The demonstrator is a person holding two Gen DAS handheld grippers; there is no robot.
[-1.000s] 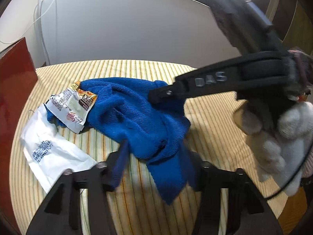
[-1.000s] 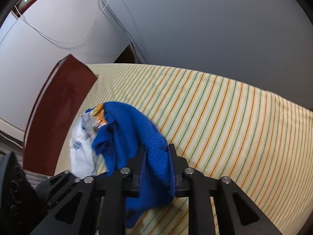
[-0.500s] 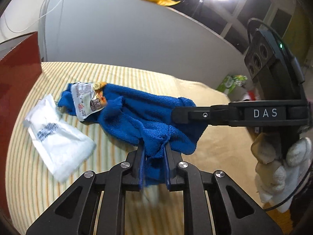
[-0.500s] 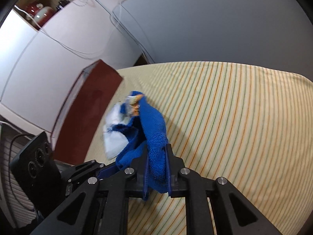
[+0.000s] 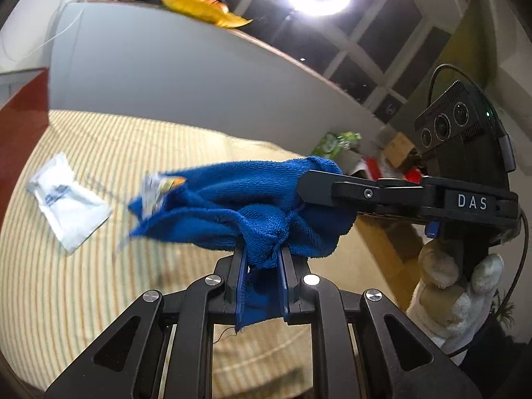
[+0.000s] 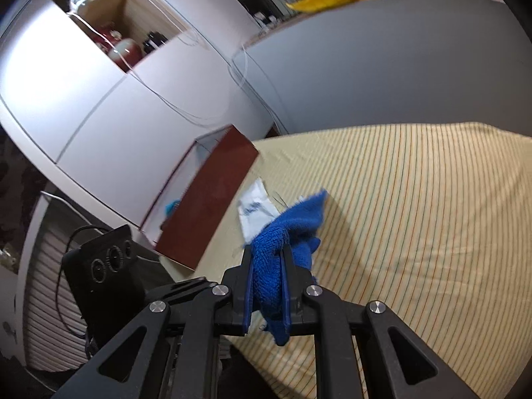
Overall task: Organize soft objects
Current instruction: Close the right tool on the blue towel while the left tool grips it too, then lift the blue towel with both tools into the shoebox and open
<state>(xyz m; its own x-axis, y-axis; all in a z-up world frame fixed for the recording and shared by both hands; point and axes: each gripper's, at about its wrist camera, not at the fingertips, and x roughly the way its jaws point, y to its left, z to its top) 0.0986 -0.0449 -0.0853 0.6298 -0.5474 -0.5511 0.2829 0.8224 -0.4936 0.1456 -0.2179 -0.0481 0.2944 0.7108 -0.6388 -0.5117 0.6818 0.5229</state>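
A blue terry towel point(image 5: 252, 183) hangs stretched above the striped tablecloth point(image 5: 83, 299), held at two ends. My left gripper point(image 5: 262, 253) is shut on a bunched fold at its near edge. My right gripper point(image 5: 304, 184) reaches in from the right, held by a gloved hand point(image 5: 459, 292), and pinches the towel's right end. In the right wrist view the right gripper point(image 6: 266, 249) is shut on the towel point(image 6: 294, 222), which trails away over the cloth. A blurred snack wrapper point(image 5: 154, 191) sits at the towel's far left corner.
A white sachet point(image 5: 68, 206) lies flat on the tablecloth to the left; it also shows as the sachet point(image 6: 254, 207) beyond the towel. A dark red box point(image 6: 206, 199) stands open-topped at the table's left edge. A grey panel point(image 5: 166, 76) backs the table.
The left gripper has shut on the towel's near fold. Both grippers have risen, lifting the towel off the cloth and pulling it taut; the snack wrapper has come along with it.
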